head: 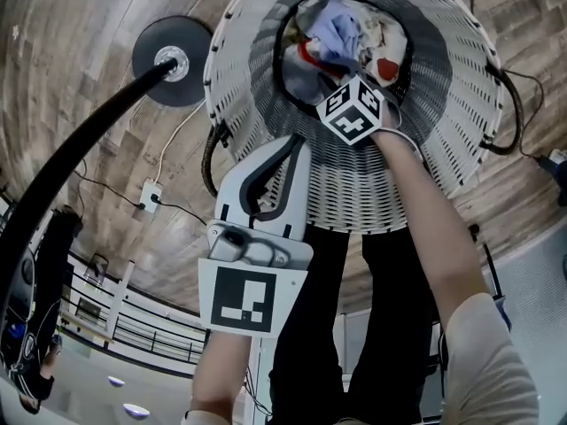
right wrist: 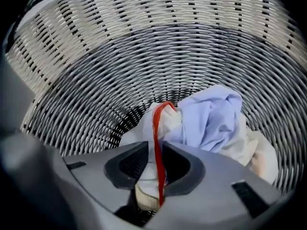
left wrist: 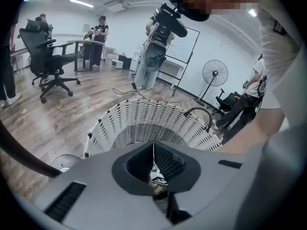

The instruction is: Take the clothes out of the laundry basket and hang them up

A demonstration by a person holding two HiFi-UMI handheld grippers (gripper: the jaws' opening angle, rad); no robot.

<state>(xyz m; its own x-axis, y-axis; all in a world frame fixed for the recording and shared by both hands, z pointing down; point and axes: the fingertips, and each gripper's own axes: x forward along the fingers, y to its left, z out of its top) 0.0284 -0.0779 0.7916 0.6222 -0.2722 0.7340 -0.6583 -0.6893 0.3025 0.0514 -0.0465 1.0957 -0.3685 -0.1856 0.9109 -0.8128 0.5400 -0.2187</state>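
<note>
- We see 1 white woven laundry basket (head: 443, 104) at 12 o'clock, with clothes heaped at its bottom.
- We count 2 claws, each carrying black-and-white square markers (head: 353, 112).
- Our right claw (right wrist: 154, 157) is inside the basket, pinching 1 white garment with red trim (right wrist: 160, 123). 1 pale blue garment (right wrist: 211, 119) lies at its 1 o'clock.
- Our left claw (head: 288, 149) is closed and empty at the basket's 7 o'clock.

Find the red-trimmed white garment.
The red-trimmed white garment lies at the bottom of the laundry basket, between the right gripper's jaws in the right gripper view, just left of the pale blue garment.
</note>
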